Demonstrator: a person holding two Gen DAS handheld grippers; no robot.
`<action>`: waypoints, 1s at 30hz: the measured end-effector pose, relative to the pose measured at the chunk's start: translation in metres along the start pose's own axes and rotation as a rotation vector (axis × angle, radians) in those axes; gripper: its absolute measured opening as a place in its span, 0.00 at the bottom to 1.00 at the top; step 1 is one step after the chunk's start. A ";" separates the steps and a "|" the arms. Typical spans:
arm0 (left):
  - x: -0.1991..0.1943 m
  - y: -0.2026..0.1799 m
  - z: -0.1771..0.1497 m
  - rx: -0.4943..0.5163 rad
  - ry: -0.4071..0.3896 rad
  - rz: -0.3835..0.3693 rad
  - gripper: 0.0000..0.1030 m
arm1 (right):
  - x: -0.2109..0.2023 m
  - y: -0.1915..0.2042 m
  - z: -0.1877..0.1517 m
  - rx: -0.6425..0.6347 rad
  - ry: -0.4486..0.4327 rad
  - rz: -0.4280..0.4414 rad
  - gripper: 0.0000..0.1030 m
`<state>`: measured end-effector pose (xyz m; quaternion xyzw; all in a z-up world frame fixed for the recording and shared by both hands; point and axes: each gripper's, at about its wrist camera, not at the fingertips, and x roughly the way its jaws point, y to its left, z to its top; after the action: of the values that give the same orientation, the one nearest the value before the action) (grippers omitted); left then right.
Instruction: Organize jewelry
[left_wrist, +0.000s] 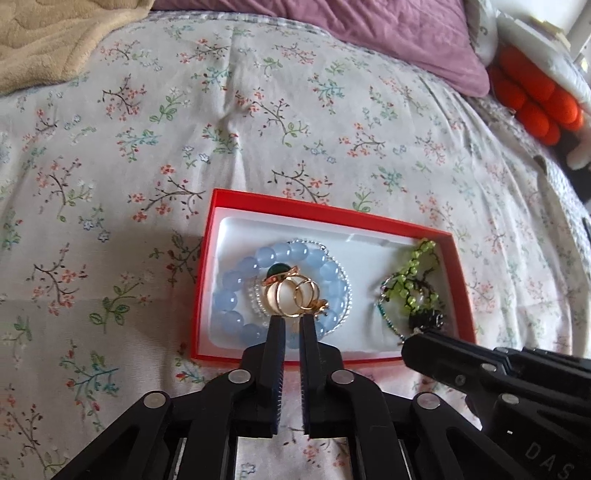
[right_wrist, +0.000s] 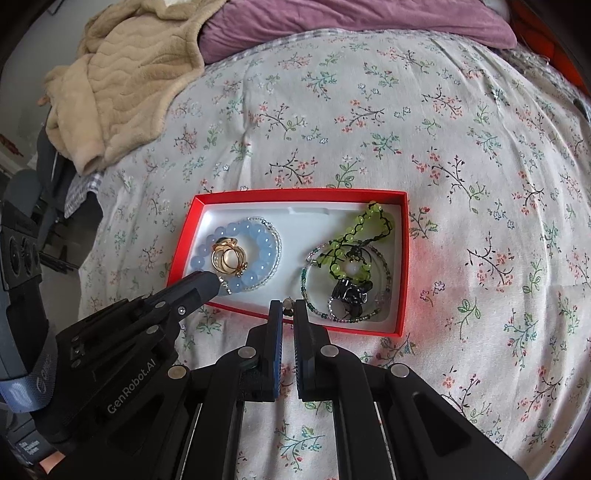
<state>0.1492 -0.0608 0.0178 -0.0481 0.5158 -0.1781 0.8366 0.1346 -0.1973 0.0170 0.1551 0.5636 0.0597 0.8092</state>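
red box (left_wrist: 236, 201) with a white liner sits on the floral bedspread (left_wrist: 147, 147), and all the jewelry is in it. left half: a pale blue bead bracelet (left_wrist: 236, 280) lying in a ring, a thin clear-bead strand (left_wrist: 347, 291) hugging its outer edge, and a little heap of gold rings (left_wrist: 295, 295) piled in the middle of it, one with a dark green stone. right half: a tangle of lime green beads (right_wrist: 347, 232) on dark cord, plus a dark chunky piece (right_wrist: 351, 290) and some thin beaded loops around it. left gripper (left_wrist: 291, 321) is right over the near side of the blue bracelet, tips just at the gold rings, jaws nearly together with only a narrow gap and nothing visibly pinched. right gripper (right_wrist: 284, 306) sits at the near rim of the box, jaws also close together, with something small and beady between the tips, but honestly can't tell if it's actually gripped. beige blanket (right_wrist: 122, 81) and purple pillow (right_wrist: 332, 22) at the far end.
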 end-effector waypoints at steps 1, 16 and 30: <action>-0.002 0.000 0.000 0.004 -0.003 0.003 0.10 | 0.000 0.000 0.000 -0.001 0.001 0.001 0.07; -0.034 0.001 -0.021 0.077 -0.008 0.045 0.60 | -0.036 -0.001 -0.016 -0.035 -0.047 -0.041 0.46; -0.048 0.006 -0.066 0.032 0.024 0.157 0.97 | -0.050 -0.004 -0.074 -0.065 -0.032 -0.217 0.75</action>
<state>0.0737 -0.0319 0.0264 0.0081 0.5251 -0.1208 0.8424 0.0473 -0.2009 0.0367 0.0679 0.5618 -0.0125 0.8244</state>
